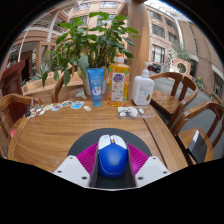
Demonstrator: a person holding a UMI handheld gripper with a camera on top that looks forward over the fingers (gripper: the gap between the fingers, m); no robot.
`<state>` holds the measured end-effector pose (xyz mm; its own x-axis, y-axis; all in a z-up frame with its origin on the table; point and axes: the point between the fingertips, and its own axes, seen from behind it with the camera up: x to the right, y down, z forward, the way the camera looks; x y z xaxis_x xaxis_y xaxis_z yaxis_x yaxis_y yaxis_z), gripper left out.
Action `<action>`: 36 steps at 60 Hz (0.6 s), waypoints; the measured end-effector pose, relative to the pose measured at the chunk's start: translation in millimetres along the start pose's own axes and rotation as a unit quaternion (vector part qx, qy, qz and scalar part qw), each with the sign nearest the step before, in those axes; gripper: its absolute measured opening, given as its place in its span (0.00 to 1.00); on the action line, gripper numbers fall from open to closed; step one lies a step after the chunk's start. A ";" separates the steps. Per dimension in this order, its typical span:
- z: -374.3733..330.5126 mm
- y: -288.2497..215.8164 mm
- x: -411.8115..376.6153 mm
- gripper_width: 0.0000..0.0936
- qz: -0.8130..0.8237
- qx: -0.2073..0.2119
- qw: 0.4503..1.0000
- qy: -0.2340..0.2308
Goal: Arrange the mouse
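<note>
A blue and white mouse [112, 158] sits between my gripper's [112, 152] two fingers, its sides against the pink pads [88, 157] on both sides. The gripper is shut on the mouse. Under and just ahead of the fingers lies a dark round mouse pad [112, 134] on the wooden table [55, 132]. I cannot tell whether the mouse rests on the pad or is held just above it.
Beyond the pad stand a potted plant in a blue pot [96, 80], a yellow bottle [120, 80] and a white container [142, 90]. Small cards [60, 105] and a small object [130, 112] lie on the table. Wooden chairs [178, 95] stand to the right.
</note>
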<state>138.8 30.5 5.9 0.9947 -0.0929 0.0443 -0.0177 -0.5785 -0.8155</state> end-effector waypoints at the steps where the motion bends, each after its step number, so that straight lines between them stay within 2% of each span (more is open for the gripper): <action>1: 0.8 2.6 -0.3 0.49 0.001 -0.003 1.000 0.000; 8: -0.3 15.5 -6.2 0.57 0.007 -0.026 1.000 -0.011; 10: -6.1 13.2 -5.3 0.65 0.005 -0.027 1.000 -0.011; 15: -25.1 3.0 -6.5 0.93 -0.007 -0.009 1.000 -0.010; 18: -41.1 -2.5 -5.2 0.90 -0.010 -0.002 1.000 -0.004; 36: -178.1 -33.9 -4.2 0.91 -0.007 0.042 0.999 0.003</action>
<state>117.2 -93.8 136.2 0.9941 -0.0912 0.0587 0.0041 -0.5095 -0.8605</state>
